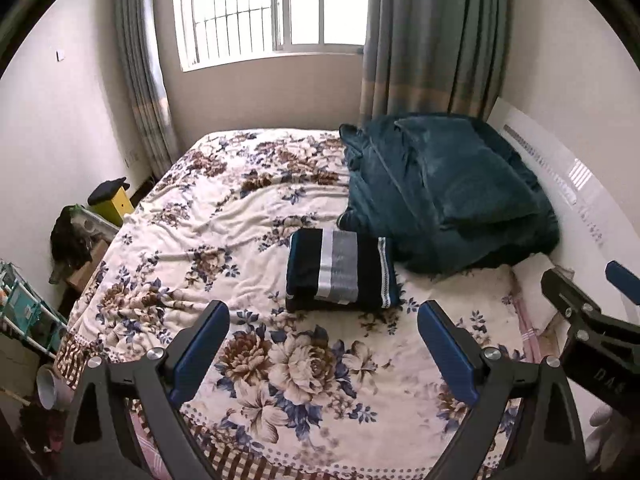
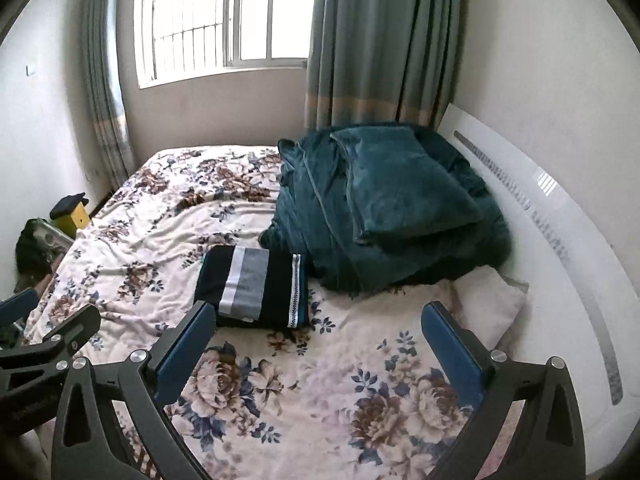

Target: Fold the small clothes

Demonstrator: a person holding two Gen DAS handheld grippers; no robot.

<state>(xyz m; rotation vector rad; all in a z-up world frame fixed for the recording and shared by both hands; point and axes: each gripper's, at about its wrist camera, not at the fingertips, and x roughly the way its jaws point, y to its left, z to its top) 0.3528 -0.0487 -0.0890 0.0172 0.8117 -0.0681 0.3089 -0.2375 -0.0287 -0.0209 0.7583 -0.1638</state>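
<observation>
Looks like you're basically done: striped garment sits folded ahead of your left gripper and right gripper, both spread wide, holding nothing.

Very little lettering shows in either view. The one candidate is on the black body of the right gripper, seen at about four o'clock in the left wrist view: a few pale raised characters on its side (upside down to the camera, perhaps three of them), too blurred and skewed to read for certain. The folded garment, at about twelve o'clock from the left gripper's fingers, carries only stripes and a zigzag trim, no words.
</observation>
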